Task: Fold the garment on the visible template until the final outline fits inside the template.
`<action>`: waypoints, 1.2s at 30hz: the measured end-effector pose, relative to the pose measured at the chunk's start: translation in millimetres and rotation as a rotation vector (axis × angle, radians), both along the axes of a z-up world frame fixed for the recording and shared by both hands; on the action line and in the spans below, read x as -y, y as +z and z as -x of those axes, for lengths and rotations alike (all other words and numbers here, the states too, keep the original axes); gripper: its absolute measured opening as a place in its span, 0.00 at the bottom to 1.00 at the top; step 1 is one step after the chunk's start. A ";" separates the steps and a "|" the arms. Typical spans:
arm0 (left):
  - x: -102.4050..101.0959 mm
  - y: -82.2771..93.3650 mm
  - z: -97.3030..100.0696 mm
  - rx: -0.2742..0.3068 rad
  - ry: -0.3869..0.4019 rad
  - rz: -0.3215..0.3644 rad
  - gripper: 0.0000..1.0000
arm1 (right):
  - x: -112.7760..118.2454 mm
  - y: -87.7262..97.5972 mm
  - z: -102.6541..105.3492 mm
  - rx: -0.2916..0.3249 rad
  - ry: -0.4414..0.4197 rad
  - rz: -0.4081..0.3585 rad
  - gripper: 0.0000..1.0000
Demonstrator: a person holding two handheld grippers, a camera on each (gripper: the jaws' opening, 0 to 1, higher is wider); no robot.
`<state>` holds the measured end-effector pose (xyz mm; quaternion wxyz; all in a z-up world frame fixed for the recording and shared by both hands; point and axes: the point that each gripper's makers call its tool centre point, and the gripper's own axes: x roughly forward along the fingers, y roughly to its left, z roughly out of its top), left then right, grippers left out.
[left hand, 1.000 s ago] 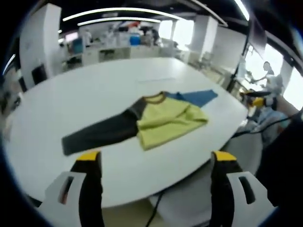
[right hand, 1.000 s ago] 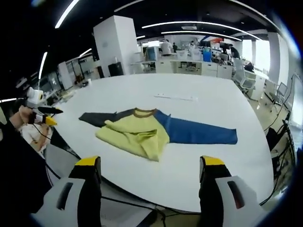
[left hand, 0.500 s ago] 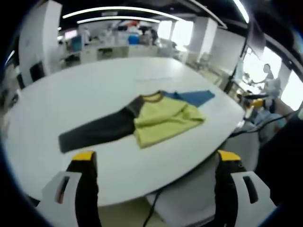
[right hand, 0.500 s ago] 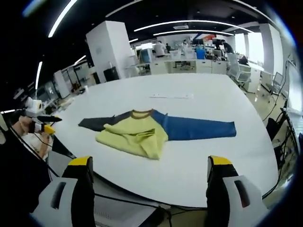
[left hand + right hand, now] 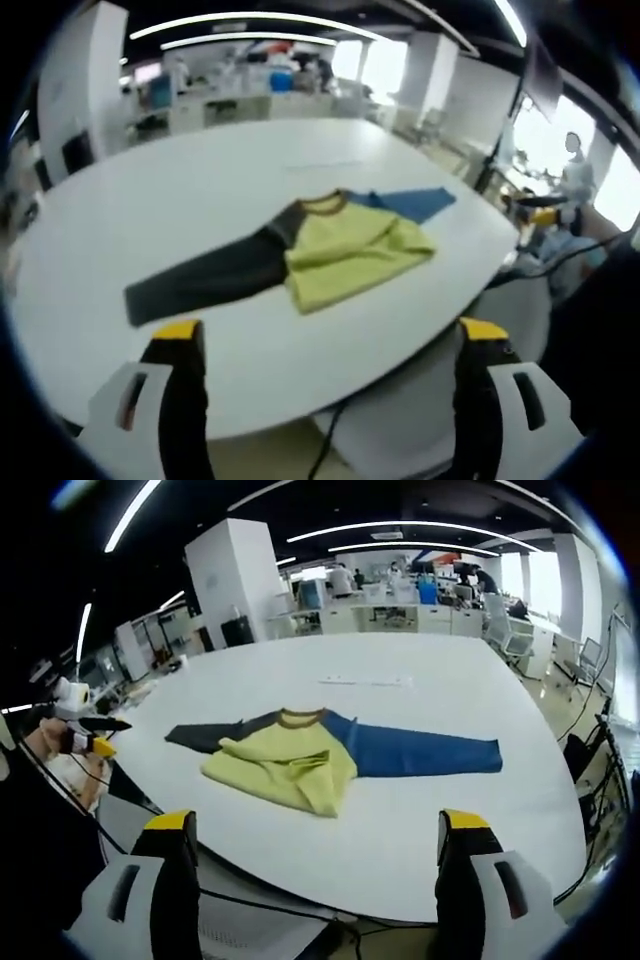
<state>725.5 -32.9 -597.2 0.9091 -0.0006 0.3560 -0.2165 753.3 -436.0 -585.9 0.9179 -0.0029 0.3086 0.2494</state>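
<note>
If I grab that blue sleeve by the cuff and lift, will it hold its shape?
Probably not. The blue sleeve lies limp and flat on the table, so it should droop. The yellow body is already rumpled, so a pull may drag it along.

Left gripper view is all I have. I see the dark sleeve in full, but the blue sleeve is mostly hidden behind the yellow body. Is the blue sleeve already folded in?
Observer: No. In the right gripper view the blue sleeve lies stretched out flat on the table, pointing straight away from the collar.
Operator: Thank you. Is the right claw holding any cloth?
Observer: No. The right claw is open and empty. It is near the table's edge, short of the garment.
</note>
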 end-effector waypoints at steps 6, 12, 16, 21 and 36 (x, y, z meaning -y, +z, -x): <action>1.4 -1.1 -0.9 -0.004 -0.002 0.002 0.99 | 0.5 -1.7 -0.3 -0.009 0.000 0.001 0.97; 3.2 -2.5 -1.8 -0.009 -0.007 0.003 0.99 | -1.0 -4.3 0.0 -0.019 0.006 0.002 0.97; 5.4 -4.4 -3.9 -0.015 -0.010 0.010 0.99 | -3.6 -7.6 -1.0 -0.025 0.014 0.003 0.95; 12.7 -8.1 -8.1 -0.028 -0.024 0.026 0.98 | -10.7 -18.4 0.9 -0.057 0.032 0.012 0.91; 27.1 -29.7 -41.1 -0.053 -0.075 0.062 0.86 | -35.6 -36.4 -13.3 -0.085 0.077 0.003 0.79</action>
